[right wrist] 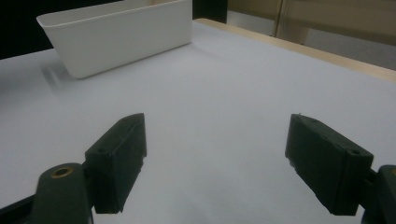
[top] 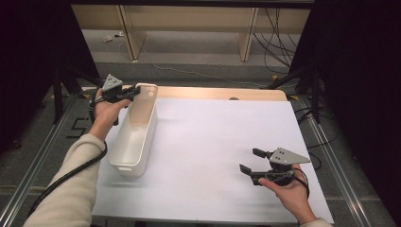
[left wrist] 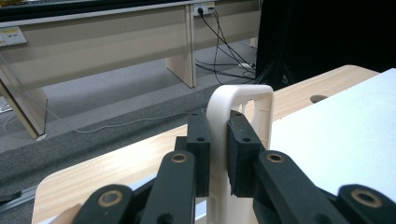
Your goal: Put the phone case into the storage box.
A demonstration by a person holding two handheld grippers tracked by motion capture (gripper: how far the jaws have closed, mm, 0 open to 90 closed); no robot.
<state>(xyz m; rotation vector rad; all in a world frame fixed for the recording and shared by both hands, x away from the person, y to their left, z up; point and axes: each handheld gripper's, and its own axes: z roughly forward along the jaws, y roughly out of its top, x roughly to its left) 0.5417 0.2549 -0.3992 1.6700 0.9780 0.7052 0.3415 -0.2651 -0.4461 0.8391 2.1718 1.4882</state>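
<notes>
At the bottom of the high view, a cream sleeve [top: 71, 189] rises from the lower left corner toward the left gripper [top: 130, 92] in the upper left of the frame. Its fingers [left wrist: 198, 149] pinch the handle end of a long white bin [top: 135, 135]; in the left gripper view the two black pads press on either side of the bin's upright cream handle loop [left wrist: 243, 109], which stands in the middle of that frame. The bin lies lengthwise along the left edge of the white sheet [top: 213, 156] covering the tabletop [top: 217, 92], its far end at the gripper and its near end toward the lower left.

The right gripper [top: 250, 161] sits in the lower right of the high view, held in a hand [top: 288, 189] above the sheet, well apart from the bin. Its fingers [right wrist: 119, 158] are spread wide with nothing between them; in the right gripper view the bin [right wrist: 121, 35] shows in the upper left.
</notes>
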